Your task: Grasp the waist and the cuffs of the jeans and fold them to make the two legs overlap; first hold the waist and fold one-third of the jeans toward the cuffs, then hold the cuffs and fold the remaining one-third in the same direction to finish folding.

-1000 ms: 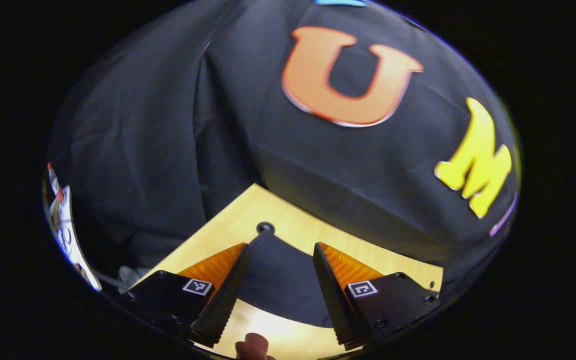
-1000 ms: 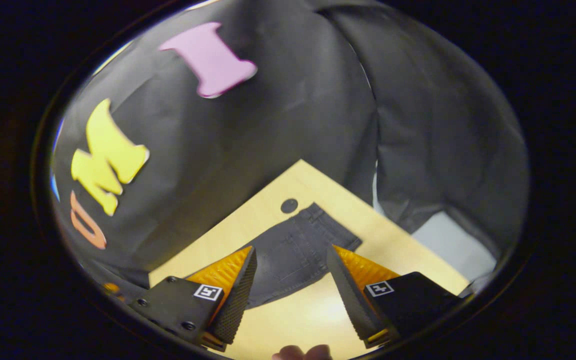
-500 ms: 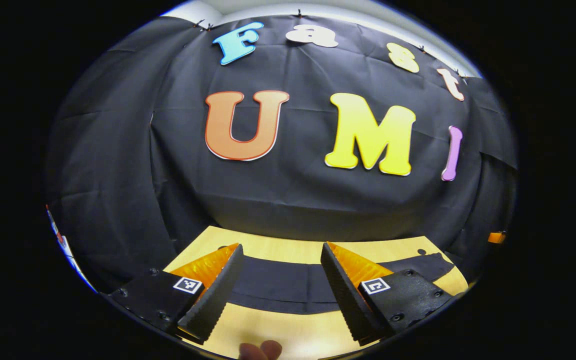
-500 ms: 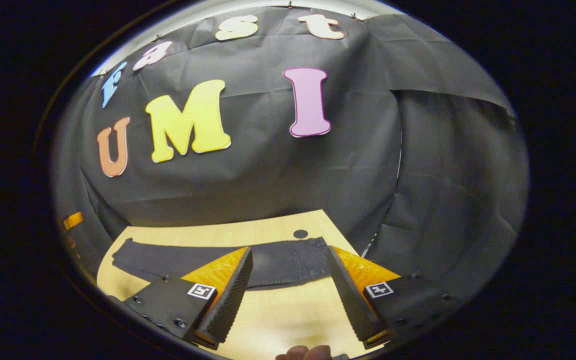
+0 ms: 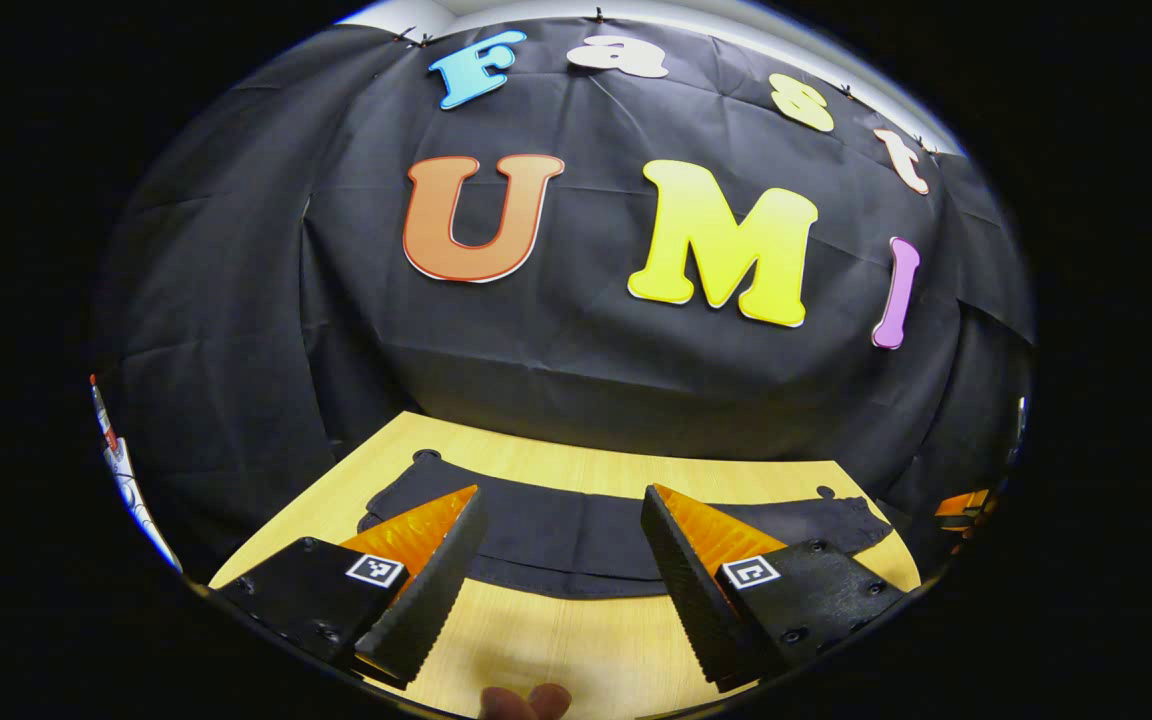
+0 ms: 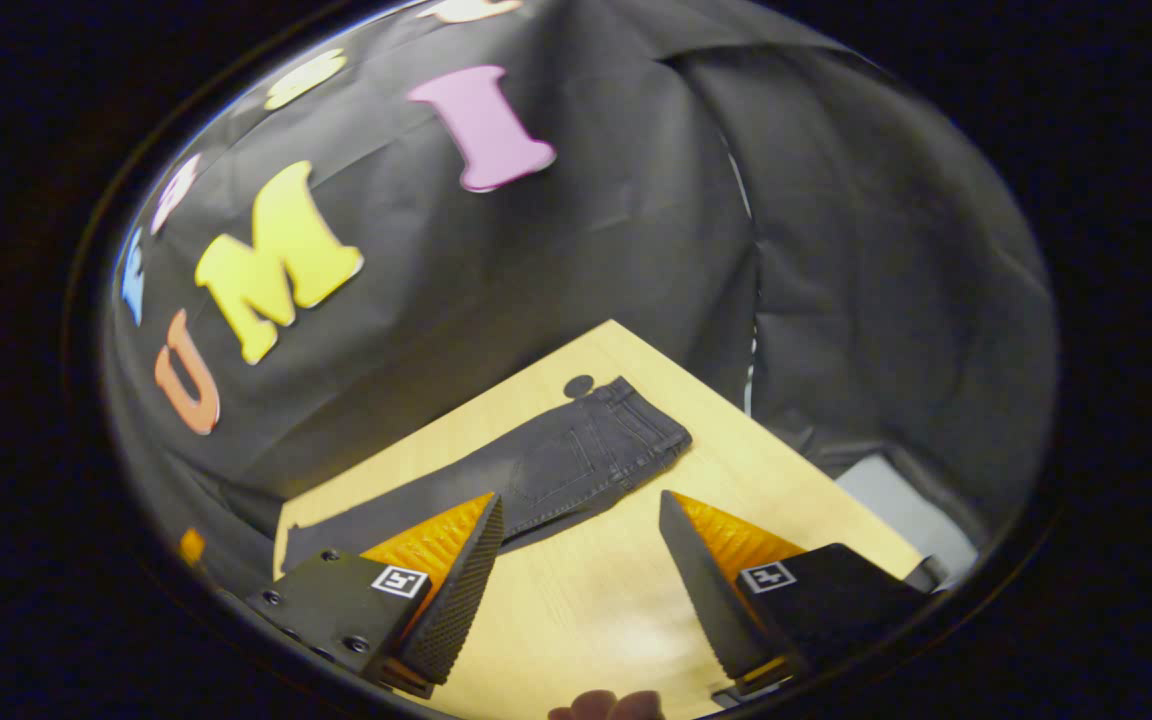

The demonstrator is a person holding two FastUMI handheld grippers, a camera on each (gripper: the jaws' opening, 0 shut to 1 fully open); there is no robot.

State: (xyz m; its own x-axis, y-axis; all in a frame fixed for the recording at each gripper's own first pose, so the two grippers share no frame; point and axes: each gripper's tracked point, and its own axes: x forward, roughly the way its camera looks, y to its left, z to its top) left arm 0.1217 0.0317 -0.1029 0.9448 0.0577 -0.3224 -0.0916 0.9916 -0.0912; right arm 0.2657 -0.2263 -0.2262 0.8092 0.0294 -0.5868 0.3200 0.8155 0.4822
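Jeans (image 5: 576,535) lie flat across the table (image 5: 576,650), near its far edge

Both grippers are the same build. The left gripper (image 5: 561,585) has two wedge-shaped fingers (image 5: 426,600), black with a ridged, sawtooth-looking grip face on the inner side and bright orange ribbed panels on the outer side. Each finger sits on a flat black block with small round screws along the edge and a little white square tag printed with a black pattern. The right gripper (image 6: 576,590) is identical: black textured fingers (image 6: 456,600), orange panels, screws, one white tag per side. Fingertips of the person's hand (image 5: 526,700) poke in at the bottom edge.
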